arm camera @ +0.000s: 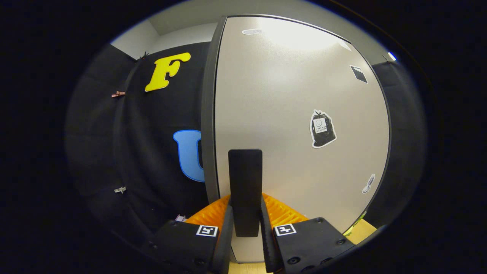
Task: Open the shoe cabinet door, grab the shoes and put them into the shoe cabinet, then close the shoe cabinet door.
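Shoe cabinet door (289,114): pale, smooth panel with a dark edge band, directly ahead of the gripper (245,232) and very close. A dark upright bar handle (245,190) stands on the door's lower part, near its left edge. The handle sits between the two fingers, which are drawn in narrow on either side of its lower end; both inner faces appear to touch it, though the contact line is partly hidden by the finger bodies. Whether the door is closed or slightly ajar cannot be told; the cabinet body and its interior are hidden behind the panel. Stickers on the door: a dark bag-shaped sticker (322,128) right of the handle, a small pale one (368,184) lower right, a dark square one (358,74) upper right, and an oval one (252,31) near the top; their print is too small to make out. A strip of light wooden surface (363,232) shows below the door at right. Left of the door hangs the black cloth wall (152,160), with small clips (120,189) pinned on it.
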A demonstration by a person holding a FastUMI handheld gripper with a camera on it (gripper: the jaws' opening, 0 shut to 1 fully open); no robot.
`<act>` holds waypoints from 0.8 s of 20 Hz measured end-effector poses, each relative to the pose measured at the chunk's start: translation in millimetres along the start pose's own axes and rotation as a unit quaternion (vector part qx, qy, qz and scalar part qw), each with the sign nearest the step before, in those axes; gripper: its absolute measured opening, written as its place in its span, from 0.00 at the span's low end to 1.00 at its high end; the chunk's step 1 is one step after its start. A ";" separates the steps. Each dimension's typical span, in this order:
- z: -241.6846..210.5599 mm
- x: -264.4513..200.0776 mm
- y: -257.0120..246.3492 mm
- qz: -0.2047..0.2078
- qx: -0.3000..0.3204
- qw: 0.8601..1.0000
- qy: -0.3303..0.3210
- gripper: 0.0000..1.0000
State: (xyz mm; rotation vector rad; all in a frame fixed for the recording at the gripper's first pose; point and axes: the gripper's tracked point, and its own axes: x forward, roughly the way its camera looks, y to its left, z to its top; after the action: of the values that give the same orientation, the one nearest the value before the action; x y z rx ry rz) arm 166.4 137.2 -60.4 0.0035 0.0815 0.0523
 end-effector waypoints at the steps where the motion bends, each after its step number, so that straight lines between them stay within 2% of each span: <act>1: -0.5 1.6 -1.4 0.001 0.000 1.000 -0.002 0.39; 3: -1.4 0.7 -2.6 0.002 0.005 1.000 0.001 0.32; 4: -0.5 -0.1 -1.7 0.004 0.008 1.000 0.004 0.32; 5: -0.1 -2.4 -2.1 0.007 0.007 1.000 0.005 0.24; 10: 4.4 -26.1 0.6 0.027 0.005 1.000 -0.001 0.24; 16: 15.4 -75.7 -2.7 0.073 0.005 0.997 0.000 0.24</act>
State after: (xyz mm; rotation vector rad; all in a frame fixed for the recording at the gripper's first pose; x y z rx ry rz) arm 92.4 130.5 -38.9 0.0191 0.0814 0.1981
